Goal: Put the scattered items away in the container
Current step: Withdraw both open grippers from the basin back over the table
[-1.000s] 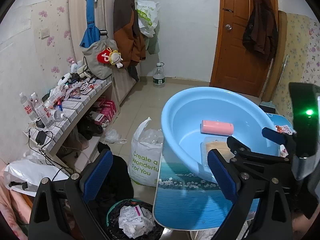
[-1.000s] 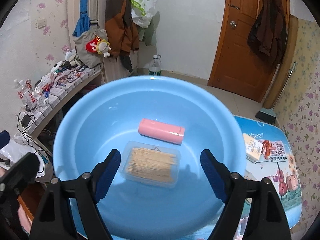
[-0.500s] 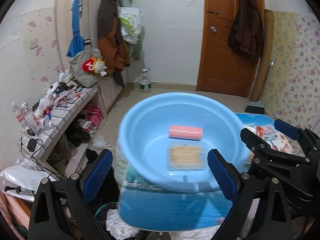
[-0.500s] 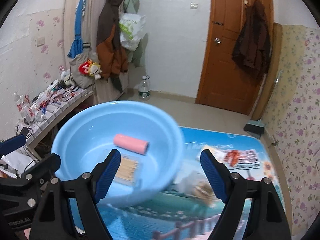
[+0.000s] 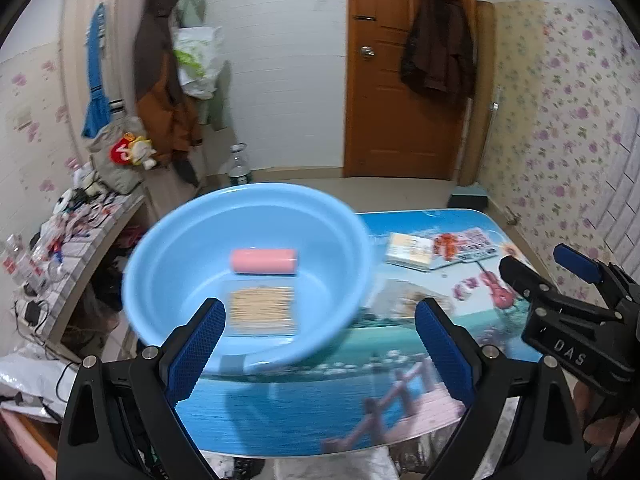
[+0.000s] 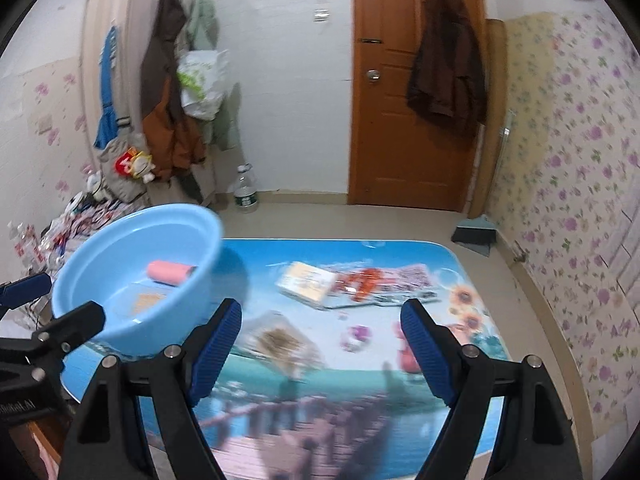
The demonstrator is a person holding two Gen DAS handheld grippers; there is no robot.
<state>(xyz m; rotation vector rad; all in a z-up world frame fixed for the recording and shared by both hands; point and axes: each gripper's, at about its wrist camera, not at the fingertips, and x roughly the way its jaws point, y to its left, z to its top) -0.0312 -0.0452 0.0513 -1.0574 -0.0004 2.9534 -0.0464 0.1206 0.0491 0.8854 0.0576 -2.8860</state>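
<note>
A light blue basin (image 5: 160, 240) stands on the left part of a seaside-print table (image 5: 300, 400). In it lie a pink roll (image 5: 264, 260) and a clear box of toothpicks (image 5: 262, 308). A yellow packet (image 5: 410, 250) and a red-printed snack packet (image 5: 464, 242) lie on the table right of the basin. My left gripper (image 5: 318, 312) is open and empty over the basin's near right rim. My right gripper (image 6: 320, 316) is open and empty above the table, short of the yellow packet (image 6: 306, 282) and the red packet (image 6: 380, 280). The basin (image 6: 100, 240) sits to its left.
A cluttered shelf (image 5: 80, 232) with bottles runs along the left wall. A water bottle (image 5: 239, 170) stands on the floor by hanging coats. A brown door (image 5: 400, 80) is at the back, and a dustpan (image 6: 476, 234) lies beyond the table's far right corner.
Both grippers have swung to the right, so the basin has slid leftward in both views. The packets on the table have come into view. Both stayed open and empty.
</note>
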